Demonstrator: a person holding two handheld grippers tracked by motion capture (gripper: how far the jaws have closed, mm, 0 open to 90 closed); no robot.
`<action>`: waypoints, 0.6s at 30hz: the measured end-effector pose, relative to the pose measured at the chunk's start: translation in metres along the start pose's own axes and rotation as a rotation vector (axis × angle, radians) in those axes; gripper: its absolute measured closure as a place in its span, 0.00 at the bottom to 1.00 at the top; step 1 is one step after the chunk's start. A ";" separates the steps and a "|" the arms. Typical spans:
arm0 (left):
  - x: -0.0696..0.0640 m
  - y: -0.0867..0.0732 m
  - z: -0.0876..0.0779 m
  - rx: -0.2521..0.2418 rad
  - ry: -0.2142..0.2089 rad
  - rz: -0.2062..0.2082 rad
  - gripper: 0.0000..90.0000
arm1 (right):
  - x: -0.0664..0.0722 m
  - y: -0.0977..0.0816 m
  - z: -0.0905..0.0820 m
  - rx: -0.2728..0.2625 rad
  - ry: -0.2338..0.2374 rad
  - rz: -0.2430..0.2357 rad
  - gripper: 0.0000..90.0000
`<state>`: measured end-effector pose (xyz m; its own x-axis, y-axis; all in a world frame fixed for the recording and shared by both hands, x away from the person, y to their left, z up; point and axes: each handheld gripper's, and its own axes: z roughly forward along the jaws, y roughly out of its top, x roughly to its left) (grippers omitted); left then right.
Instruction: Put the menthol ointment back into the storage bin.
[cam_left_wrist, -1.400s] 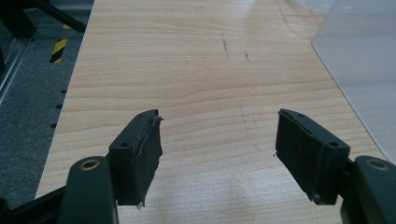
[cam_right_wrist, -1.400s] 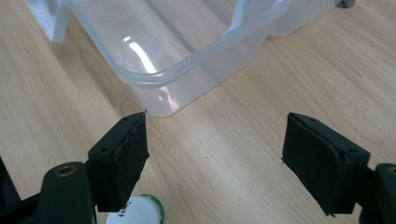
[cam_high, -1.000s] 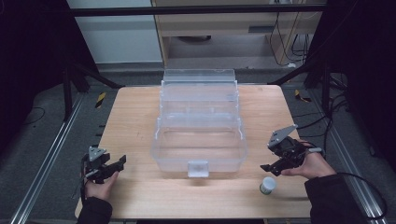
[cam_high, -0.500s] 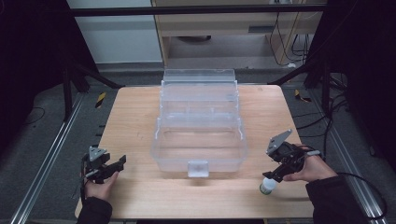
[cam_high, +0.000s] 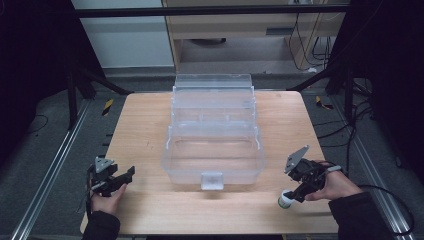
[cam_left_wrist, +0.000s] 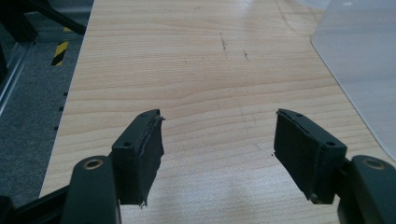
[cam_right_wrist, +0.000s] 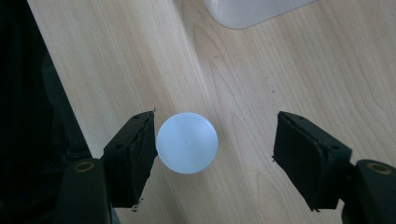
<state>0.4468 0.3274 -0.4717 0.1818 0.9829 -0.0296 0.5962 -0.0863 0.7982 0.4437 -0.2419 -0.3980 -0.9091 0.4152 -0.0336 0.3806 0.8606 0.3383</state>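
Note:
A clear plastic tiered box stands open in the middle of the wooden table. A small white-capped bottle stands near the table's front right edge. My right gripper hangs over it, pointing down, open. In the right gripper view the bottle's round white cap lies between the jaws, close to the left pad and well apart from the right one. My left gripper rests at the front left, open, with bare wood between its pads.
The box's clear corner shows at the right of the left gripper view, and its edge at the top of the right gripper view. The table's left edge meets a metal rail. Cables lie on the floor at the right.
My right gripper has come down and forward from beside the box until its jaws straddle the bottle. The left gripper has stayed put.

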 end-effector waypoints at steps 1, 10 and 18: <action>0.000 0.000 0.000 0.000 -0.001 0.001 0.36 | 0.001 0.000 0.001 0.003 0.005 0.006 0.33; 0.000 0.000 0.000 0.001 0.000 0.002 0.36 | 0.004 -0.003 0.008 0.038 0.026 -0.008 0.34; 0.000 0.000 -0.001 -0.001 0.001 0.005 0.36 | 0.005 -0.004 0.013 0.055 0.030 -0.027 0.35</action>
<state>0.4465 0.3274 -0.4712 0.1842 0.9826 -0.0252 0.5946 -0.0910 0.7989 0.4397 -0.2395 -0.4113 -0.9234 0.3837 -0.0135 0.3642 0.8864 0.2856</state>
